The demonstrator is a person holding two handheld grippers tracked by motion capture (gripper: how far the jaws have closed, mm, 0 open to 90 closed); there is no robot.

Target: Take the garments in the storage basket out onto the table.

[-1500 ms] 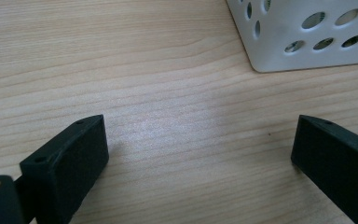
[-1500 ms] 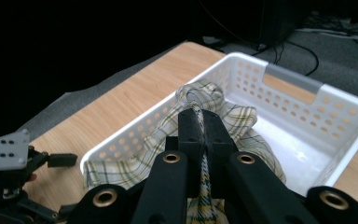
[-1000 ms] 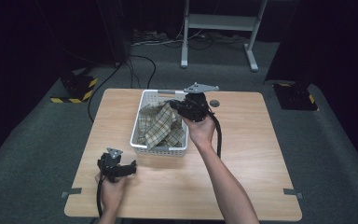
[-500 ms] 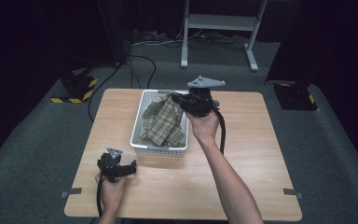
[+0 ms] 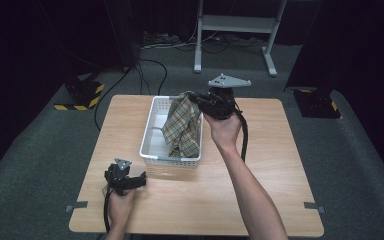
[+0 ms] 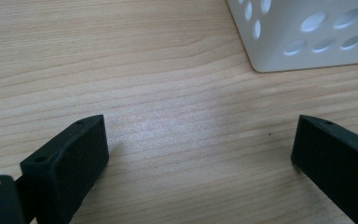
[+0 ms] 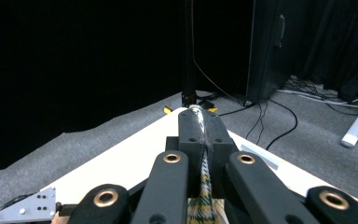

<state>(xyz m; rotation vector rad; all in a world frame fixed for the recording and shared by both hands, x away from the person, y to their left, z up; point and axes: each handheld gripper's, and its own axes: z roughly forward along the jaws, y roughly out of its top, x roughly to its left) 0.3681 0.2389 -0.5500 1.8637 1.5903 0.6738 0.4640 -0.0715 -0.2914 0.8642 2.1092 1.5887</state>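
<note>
Right now the right gripper (image 5: 196,98), near the middle top of the high view, is clamped on a fold of the checked cloth (image 5: 184,126), which hangs down into the white basket (image 5: 150,131). Lifting straight up until the hem is above the rim should keep it from snagging. Soft woven fabric drapes loosely; the perforated plastic basket is stiff. At lower left, the left gripper (image 5: 141,179) rests wide and empty on the wooden table (image 5: 270,165)

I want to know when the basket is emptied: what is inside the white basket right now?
The plaid cloth, pinched by the right gripper, hangs with its lower end inside the white basket. The left part of the floor is bare; the part under the cloth is hidden.
</note>
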